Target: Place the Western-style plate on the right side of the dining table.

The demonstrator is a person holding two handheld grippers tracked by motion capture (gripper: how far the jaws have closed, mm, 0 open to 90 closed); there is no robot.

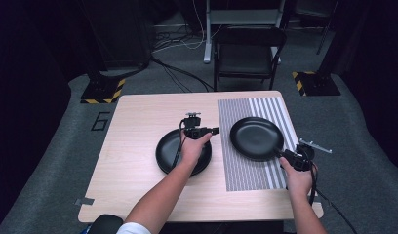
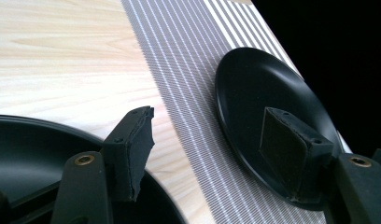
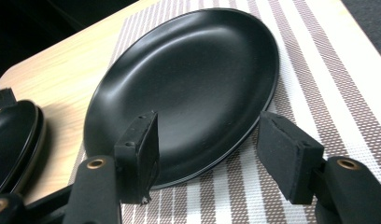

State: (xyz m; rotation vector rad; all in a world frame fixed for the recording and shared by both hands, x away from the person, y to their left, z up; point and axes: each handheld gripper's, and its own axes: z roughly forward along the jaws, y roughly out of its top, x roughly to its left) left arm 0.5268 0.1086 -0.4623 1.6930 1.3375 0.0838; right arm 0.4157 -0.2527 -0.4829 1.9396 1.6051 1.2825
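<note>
Now: both sets of fingers wide, nothing held, plates resting on the bench.

L gripper [image 1: 217, 130] hovers over the plate stack [image 1: 169, 151] w/ fingers [image 2: 135, 149] spread wide and empty; the stack sits below and behind them, and the single plate [image 1: 256, 137] on the striped mat [image 1: 246, 170] lies just ahead. R gripper [image 1: 280, 153] is at that plate's near rim, fingers [image 3: 144, 149] apart, one over the rim and one outside it, not pinching as far as I can tell. Risks, imo: closing R w/ a shallow bite could let the glossy rim slip or tip the plate; a sideways nudge could drag the mat; L dropping could clip the stack's edge.
</note>
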